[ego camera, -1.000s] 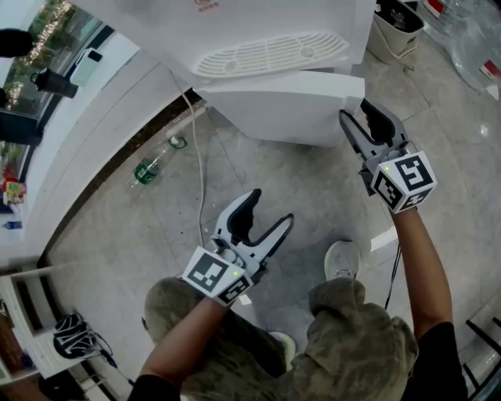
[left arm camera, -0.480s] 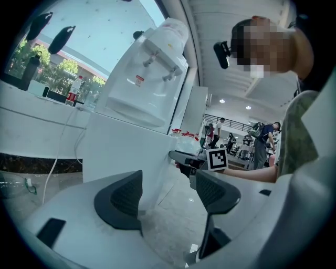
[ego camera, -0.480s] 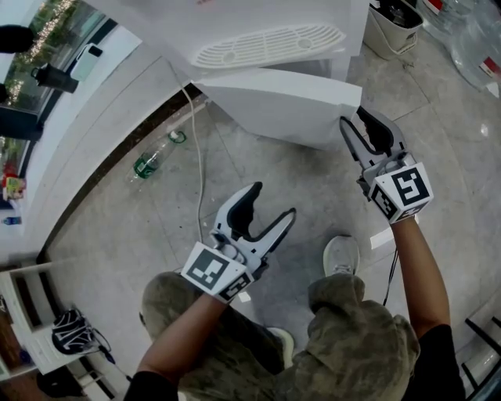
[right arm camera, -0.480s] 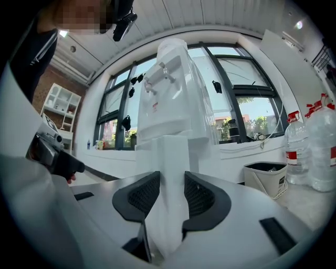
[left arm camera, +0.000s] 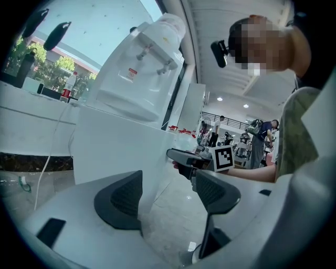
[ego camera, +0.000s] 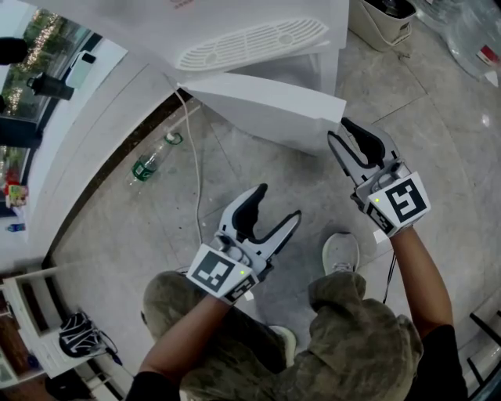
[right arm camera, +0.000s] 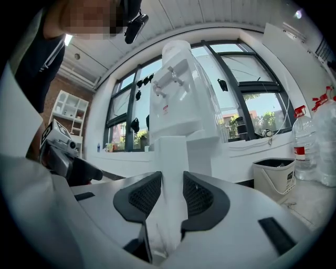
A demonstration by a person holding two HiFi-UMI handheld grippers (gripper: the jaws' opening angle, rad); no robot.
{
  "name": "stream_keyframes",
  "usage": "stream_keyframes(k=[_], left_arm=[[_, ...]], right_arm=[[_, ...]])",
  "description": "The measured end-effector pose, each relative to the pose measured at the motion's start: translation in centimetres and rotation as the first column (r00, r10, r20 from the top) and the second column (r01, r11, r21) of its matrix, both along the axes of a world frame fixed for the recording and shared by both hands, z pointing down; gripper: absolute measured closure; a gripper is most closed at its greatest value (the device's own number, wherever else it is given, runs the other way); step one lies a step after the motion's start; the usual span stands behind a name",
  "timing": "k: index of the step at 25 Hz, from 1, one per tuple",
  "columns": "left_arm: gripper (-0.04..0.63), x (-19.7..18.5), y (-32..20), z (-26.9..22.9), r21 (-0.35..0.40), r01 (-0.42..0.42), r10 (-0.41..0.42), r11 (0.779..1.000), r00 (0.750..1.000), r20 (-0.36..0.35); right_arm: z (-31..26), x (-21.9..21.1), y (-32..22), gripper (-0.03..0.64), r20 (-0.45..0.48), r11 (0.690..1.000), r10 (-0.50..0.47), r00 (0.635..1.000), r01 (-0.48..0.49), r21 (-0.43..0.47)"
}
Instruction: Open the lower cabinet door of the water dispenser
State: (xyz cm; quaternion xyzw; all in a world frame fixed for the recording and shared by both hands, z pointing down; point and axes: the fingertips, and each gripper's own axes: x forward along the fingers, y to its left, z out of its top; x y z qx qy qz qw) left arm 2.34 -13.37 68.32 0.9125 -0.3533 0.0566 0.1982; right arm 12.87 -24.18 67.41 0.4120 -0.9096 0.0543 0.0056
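Note:
The white water dispenser (ego camera: 250, 47) stands ahead, and its lower cabinet door (ego camera: 266, 106) is swung out from the body. My right gripper (ego camera: 338, 131) is at the door's free edge. In the right gripper view the door's edge (right arm camera: 173, 157) fills the gap between the two pads (right arm camera: 144, 197), and the jaws are closing on it. My left gripper (ego camera: 278, 202) hovers open and empty over the floor, short of the door. In the left gripper view the door (left arm camera: 121, 152) rises behind its pads, with the right gripper (left arm camera: 181, 155) at the door's edge.
A green plastic bottle (ego camera: 149, 164) lies on the floor by the wall, next to a white cable (ego camera: 197, 172). A bin (ego camera: 383, 19) stands right of the dispenser, with large water bottles (right arm camera: 315, 152) beyond. My shoe (ego camera: 340, 254) is below the right gripper.
The door has swung further out from the dispenser, with the right gripper travelling at its edge toward me. The left gripper has drifted a little to the right, still open.

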Motion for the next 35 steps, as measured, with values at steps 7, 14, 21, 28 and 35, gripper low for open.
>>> stream_keyframes(k=[7,14,21,28,35], left_arm=[[0.301,1.4,0.1,-0.7,0.001,-0.02,0.02,1.0,0.999,-0.03],[0.301,2.0,0.5,-2.1,0.014,-0.016,0.017,1.0,0.998,-0.055],[0.301,1.7,0.2,-2.4,0.036,-0.008,0.01,0.999,0.999,-0.052],[0.301,1.1,0.0,-3.3,0.046,0.006,-0.003,0.999,0.999,-0.053],[0.301,1.1,0.5,-3.9,0.059,0.01,-0.005,0.998,0.997,-0.08]], right_arm=[[0.0,-1.4,2.5,0.499,-0.04,0.998,-0.054,0.998,0.055,0.012],[0.0,-3.2,5.2,0.499,-0.062,0.993,-0.118,0.991,0.12,0.021],[0.0,-4.6,6.9,0.499,-0.027,0.987,-0.159,0.987,0.159,0.009],[0.1,-6.2,8.9,0.499,0.012,0.977,-0.211,0.977,0.211,-0.02],[0.0,-8.1,10.6,0.499,0.043,0.96,-0.278,0.96,0.279,-0.035]])
